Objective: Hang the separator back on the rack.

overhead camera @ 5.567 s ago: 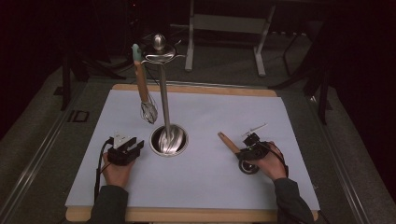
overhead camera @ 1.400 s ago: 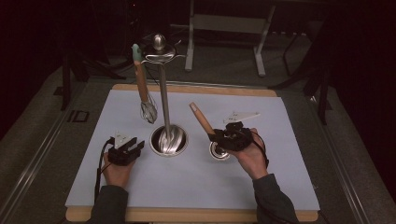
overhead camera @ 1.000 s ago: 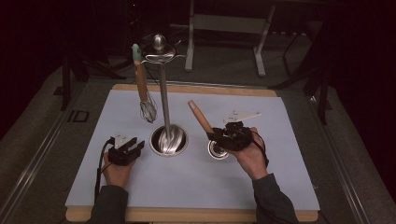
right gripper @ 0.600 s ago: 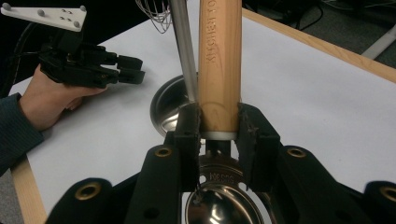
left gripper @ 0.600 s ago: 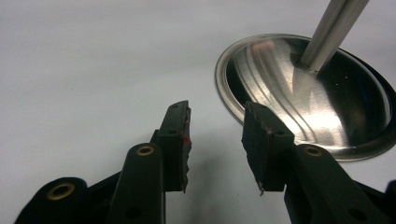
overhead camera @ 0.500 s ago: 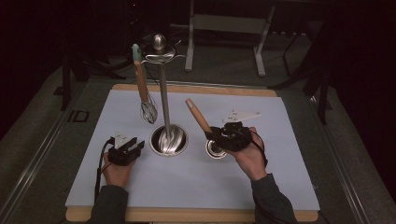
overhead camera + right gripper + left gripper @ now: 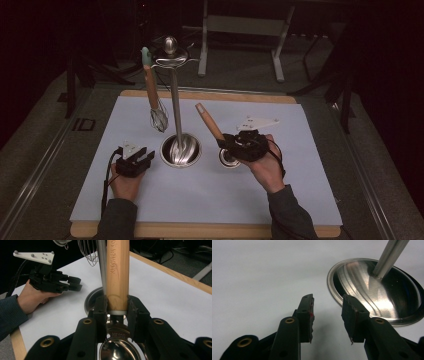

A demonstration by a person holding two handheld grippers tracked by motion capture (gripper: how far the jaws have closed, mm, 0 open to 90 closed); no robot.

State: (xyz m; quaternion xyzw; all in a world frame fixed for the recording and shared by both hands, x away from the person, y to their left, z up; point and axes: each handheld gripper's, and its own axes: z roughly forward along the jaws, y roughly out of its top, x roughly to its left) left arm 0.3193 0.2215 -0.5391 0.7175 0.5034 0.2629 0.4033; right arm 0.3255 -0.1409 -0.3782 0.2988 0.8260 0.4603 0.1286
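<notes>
Best to keep the right gripper (image 7: 117, 312) clamped low on the ladle (image 7: 210, 123) handle, bowl just off the mat beside the stand (image 7: 176, 107), left gripper (image 7: 327, 311) open, empty, parked.

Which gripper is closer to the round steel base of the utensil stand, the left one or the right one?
The left. The left gripper lies just beside the rim of the stand base, open. The right gripper holds the wooden-handled ladle a little further off, on the other side.
</notes>
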